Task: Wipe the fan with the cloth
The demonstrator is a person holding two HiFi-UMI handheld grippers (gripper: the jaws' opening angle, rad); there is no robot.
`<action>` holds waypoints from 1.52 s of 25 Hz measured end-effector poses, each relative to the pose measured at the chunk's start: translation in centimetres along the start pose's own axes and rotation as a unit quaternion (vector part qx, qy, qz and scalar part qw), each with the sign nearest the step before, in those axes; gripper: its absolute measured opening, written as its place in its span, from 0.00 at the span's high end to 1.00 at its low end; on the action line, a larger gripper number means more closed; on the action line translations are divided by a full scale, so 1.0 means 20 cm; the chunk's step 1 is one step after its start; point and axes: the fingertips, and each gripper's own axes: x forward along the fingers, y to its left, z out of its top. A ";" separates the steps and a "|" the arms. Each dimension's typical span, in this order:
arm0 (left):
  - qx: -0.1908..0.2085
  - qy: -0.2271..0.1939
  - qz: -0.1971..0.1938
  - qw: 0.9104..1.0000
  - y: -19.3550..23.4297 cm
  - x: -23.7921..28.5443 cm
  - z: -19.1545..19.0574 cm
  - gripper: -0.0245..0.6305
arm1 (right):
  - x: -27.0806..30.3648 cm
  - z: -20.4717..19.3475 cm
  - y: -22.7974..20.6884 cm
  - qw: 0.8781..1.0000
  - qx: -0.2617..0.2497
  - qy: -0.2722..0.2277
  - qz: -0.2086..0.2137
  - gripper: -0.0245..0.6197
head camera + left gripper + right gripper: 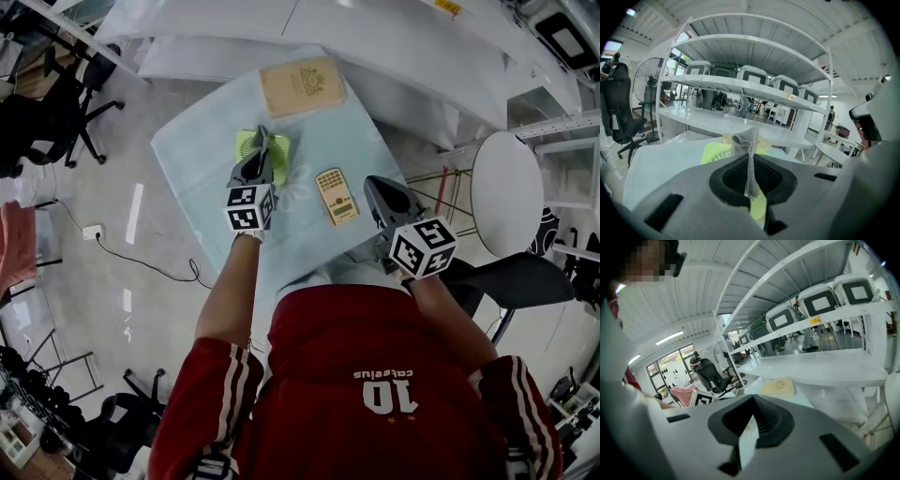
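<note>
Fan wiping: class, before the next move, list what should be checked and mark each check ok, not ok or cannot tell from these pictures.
1. Cloth held: ok. The left gripper is shut on a grey mesh strip.
2. Fan in reach: ok. The yellow-green fan lies on the table, directly under the left gripper's tips.
3. Cloth touching the fan: cannot tell from either view.
4. Right gripper free: ok. Its jaws are together with nothing between them.
5. Fan steadied: not ok. The right gripper is at the table's near right edge, apart from the fan.
6. Keypad out of the way: ok. It lies apart, to the fan's right.
</note>
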 end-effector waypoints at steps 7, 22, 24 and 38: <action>0.003 0.003 -0.011 1.000 -0.07 0.02 -0.01 0.93 | -0.03 0.01 -0.01 1.000 0.001 -0.007 -0.003 0.96; 0.003 0.008 -0.036 0.999 -0.24 0.07 -0.02 0.93 | -0.07 0.00 -0.02 1.000 0.014 -0.011 -0.006 0.96; 0.007 0.009 -0.040 0.999 -0.26 0.08 -0.02 0.93 | -0.07 -0.01 -0.02 1.000 0.016 -0.010 -0.006 0.96; 0.008 -0.001 -0.058 0.998 -0.36 0.04 0.05 0.93 | -0.08 0.00 -0.01 1.000 0.019 -0.014 -0.009 0.96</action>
